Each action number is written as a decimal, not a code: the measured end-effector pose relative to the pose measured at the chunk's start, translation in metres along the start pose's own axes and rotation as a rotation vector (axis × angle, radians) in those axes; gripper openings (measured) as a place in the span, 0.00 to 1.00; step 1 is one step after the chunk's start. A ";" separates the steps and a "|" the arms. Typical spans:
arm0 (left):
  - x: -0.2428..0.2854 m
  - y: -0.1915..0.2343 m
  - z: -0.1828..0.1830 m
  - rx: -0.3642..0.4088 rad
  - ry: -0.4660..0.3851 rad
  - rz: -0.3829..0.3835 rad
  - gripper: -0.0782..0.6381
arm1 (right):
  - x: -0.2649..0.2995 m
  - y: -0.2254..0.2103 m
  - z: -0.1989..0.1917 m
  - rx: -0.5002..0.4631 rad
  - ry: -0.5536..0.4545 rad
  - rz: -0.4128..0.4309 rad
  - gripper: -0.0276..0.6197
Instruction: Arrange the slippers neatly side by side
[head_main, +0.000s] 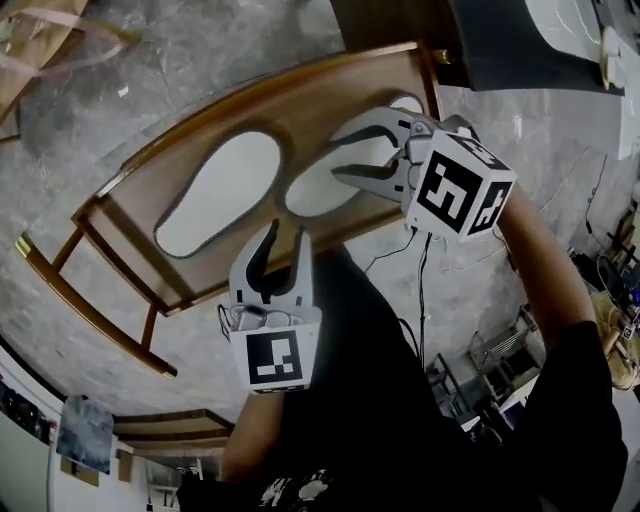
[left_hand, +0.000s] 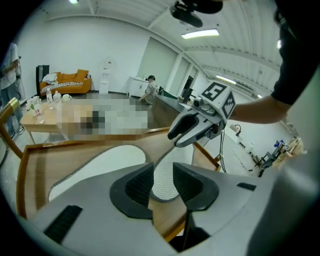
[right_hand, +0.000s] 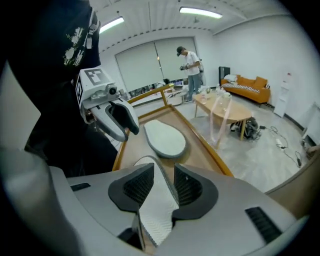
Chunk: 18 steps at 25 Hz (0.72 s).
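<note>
Two white slippers lie soles up, side by side on a wooden bench (head_main: 330, 95): the left slipper (head_main: 215, 195) and the right slipper (head_main: 320, 185). My left gripper (head_main: 282, 243) hovers at the bench's near edge, jaws spread. Along its jaws I see the right slipper's end (left_hand: 162, 172) between the pads, which do not press it, and the left slipper (left_hand: 95, 170) beside it. My right gripper (head_main: 350, 155) is open at the right slipper's far end. That slipper (right_hand: 155, 210) runs between its open pads, with the left slipper (right_hand: 165, 140) beyond.
The bench has a raised wooden rim and stands on a grey stone floor. Cables and racks lie to the right (head_main: 500, 360). Far off stand a person (right_hand: 191, 67), a low table (right_hand: 225, 107) and an orange sofa (right_hand: 247, 85).
</note>
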<state>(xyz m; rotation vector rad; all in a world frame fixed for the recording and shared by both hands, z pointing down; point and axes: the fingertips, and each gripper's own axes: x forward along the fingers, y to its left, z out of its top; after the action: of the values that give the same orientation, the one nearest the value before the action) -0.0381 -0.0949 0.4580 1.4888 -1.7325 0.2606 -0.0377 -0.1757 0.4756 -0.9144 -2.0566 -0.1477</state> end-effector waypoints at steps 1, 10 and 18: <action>0.002 -0.002 -0.004 -0.016 0.008 -0.007 0.27 | 0.005 0.000 -0.002 -0.001 0.023 0.045 0.22; 0.035 -0.046 -0.057 -0.095 0.178 -0.239 0.32 | 0.042 0.004 -0.013 -0.059 0.202 0.274 0.22; 0.053 -0.051 -0.070 -0.070 0.256 -0.299 0.35 | 0.058 0.012 -0.027 -0.069 0.275 0.318 0.22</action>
<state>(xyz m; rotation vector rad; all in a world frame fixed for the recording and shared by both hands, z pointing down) 0.0404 -0.1037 0.5221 1.5652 -1.2866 0.2203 -0.0331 -0.1457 0.5328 -1.1818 -1.6405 -0.1636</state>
